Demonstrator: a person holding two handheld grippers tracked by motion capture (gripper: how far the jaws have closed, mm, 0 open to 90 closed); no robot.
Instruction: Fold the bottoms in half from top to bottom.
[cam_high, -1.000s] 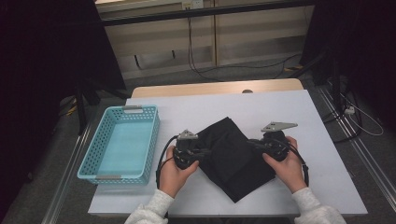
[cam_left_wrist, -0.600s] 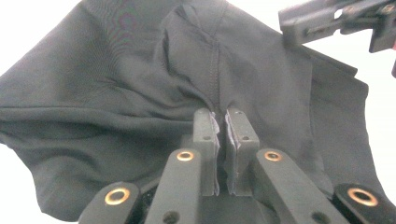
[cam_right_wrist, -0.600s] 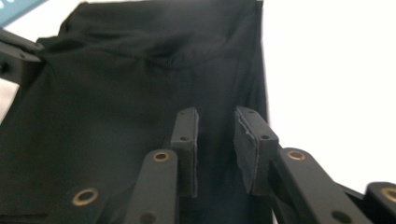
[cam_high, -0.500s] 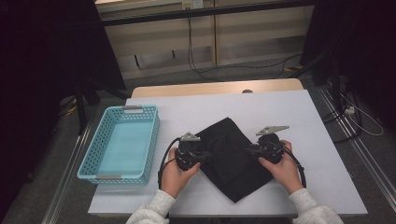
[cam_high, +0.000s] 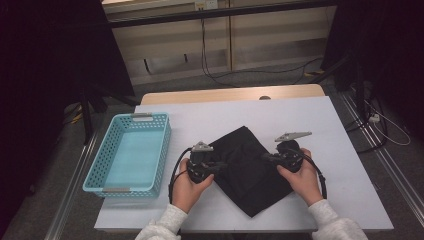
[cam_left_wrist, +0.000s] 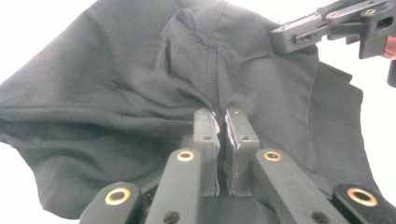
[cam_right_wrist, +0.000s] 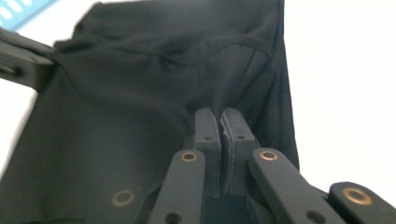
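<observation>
Between the two pairs of jaws lies the black garment, spread as a rough diamond on the white table, and both sides have hold of it. Left gripper bites the cloth's left edge; right gripper has the right edge, its jaws having just been closing with fabric between them.

Over to the left gripper view: the jaws stand pressed together with a pinch of the garment clamped at their tips, right on a stitched seam that runs straight away from them. Folds fan out from that pinch. Beyond the jaws and up to the right, the right gripper pokes in over the far edge of the cloth.

Right gripper view tells the mirror story: jaws closed on a gathered tuck of the garment, a hemmed edge curving just ahead of them, bare table off to the right of the jaws. At the far left, the left gripper appears as a dark, blurred bar, probably its jaws. A sliver of the blue basket peeks in at the top corner.

From the high view, that basket sits on the table beyond the left hand, well apart from the cloth, while the right hand rests beside the garment's right corner.
</observation>
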